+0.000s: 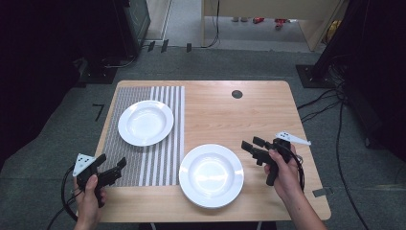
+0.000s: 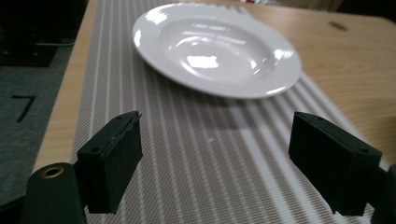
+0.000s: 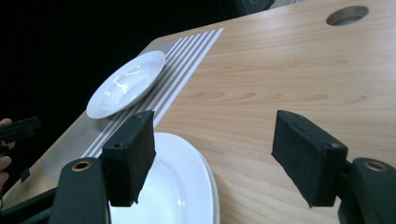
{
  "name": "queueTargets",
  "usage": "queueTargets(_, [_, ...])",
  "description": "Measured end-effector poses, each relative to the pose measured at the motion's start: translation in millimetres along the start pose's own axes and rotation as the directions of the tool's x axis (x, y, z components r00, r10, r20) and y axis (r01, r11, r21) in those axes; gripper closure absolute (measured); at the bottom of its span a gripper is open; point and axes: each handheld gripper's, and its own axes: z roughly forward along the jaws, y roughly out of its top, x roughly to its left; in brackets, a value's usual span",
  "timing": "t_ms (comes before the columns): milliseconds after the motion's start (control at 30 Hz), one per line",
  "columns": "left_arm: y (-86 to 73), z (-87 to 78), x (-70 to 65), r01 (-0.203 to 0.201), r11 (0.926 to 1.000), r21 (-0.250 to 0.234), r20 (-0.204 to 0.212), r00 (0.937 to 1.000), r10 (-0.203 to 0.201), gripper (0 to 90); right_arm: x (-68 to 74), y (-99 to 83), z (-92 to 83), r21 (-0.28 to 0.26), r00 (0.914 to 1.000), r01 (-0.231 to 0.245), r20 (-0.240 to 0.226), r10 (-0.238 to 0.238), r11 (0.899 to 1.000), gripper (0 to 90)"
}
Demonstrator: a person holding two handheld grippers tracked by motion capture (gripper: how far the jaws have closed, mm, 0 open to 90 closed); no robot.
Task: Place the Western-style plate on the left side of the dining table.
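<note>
Both my left gripper (image 1: 112, 170) and right gripper (image 1: 252, 145) were wide apart and held nothing, and I feared the right one might bump the near plate (image 1: 211, 175) and slide it off the table (image 1: 268, 115).

Place: we see a lab or office test room | Evidence: grey carpet floor (image 1: 230, 57), loose cables (image 1: 335, 124), dark equipment stands, wooden desk (image 1: 268, 115) with cable hole (image 1: 237, 94)

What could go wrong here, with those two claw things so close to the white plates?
The near plate sits close to the table's front edge, so a nudge from the open right gripper beside it might push it off. The far plate rests on a striped mat; if the open left gripper snags the mat, that plate could slide along with it.
</note>
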Motion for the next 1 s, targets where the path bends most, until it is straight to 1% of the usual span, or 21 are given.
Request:
queueTargets(67, [-7.1,1.5,3.9,-0.006,0.9998,0.02,-0.025,0.9997,0.006,17.7,-3.9,-4.0,-6.3,-0.003,1.0,-0.004,0.007,0.004,1.0,30.5])
queueTargets(133, [-12.9,2.2,7.8,0.003,0.9992,0.039,-0.043,0.9991,-0.001,17.7,-7.5,-7.7,-11.6,-0.004,0.9998,-0.011,0.015,0.011,1.0,30.5])
queueTargets(300, [-22.5,3.8,12.9,-0.006,0.9972,0.075,-0.091,0.9957,0.013,17.7,-21.5,-17.3,-28.2,-0.011,0.9983,-0.022,0.054,0.022,1.0,30.5])
queueTargets(367, [-25.4,5.4,13.4,-0.015,0.9954,0.095,-0.119,0.9926,0.027,17.7,-27.8,-20.5,-35.0,-0.018,0.9968,-0.025,0.076,0.026,1.0,30.5])
queueTargets(433, [-27.7,7.0,13.3,-0.032,0.9937,0.107,-0.138,0.9894,0.047,17.8,-33.3,-23.2,-41.1,-0.024,0.995,-0.029,0.095,0.031,0.999,30.5])
queueTargets(567, [-32.1,11.2,11.6,-0.058,0.988,0.143,-0.158,0.9842,0.08,17.8,-46.2,-29.9,-55.2,-0.038,0.9888,-0.038,0.143,0.043,0.999,30.5])
queueTargets(667, [-33.9,13.5,9.9,-0.072,0.9836,0.165,-0.164,0.9815,0.099,17.7,-53.1,-33.5,-64.3,-0.04,0.9846,-0.042,0.168,0.048,0.998,30.5])
queueTargets(767, [-36.2,17.7,8.3,-0.079,0.9751,0.208,-0.166,0.9794,0.115,17.8,-59.6,-36.2,-72.3,-0.04,0.9794,-0.039,0.197,0.046,0.998,30.4])
queueTargets(800, [-36.3,17.6,8.2,-0.078,0.9755,0.206,-0.166,0.9795,0.113,17.9,-62.3,-37.1,-75.4,-0.043,0.9773,-0.047,0.205,0.054,0.998,30.4])
queueTargets(833, [-36.4,17.6,8.3,-0.077,0.9755,0.206,-0.166,0.9796,0.112,17.8,-64.4,-37.7,-77.3,-0.045,0.9763,-0.044,0.21,0.053,0.998,30.4])
queueTargets(933, [-36.2,17.6,9.6,-0.066,0.9757,0.209,-0.16,0.982,0.101,17.8,-71.7,-40.2,-84.0,-0.053,0.9704,-0.057,0.232,0.068,0.997,30.4])
queueTargets(1000, [-36.3,17.6,9.6,-0.067,0.9757,0.209,-0.16,0.9819,0.101,17.9,-76.1,-42.4,-88.3,-0.054,0.9666,-0.062,0.245,0.073,0.997,30.3])
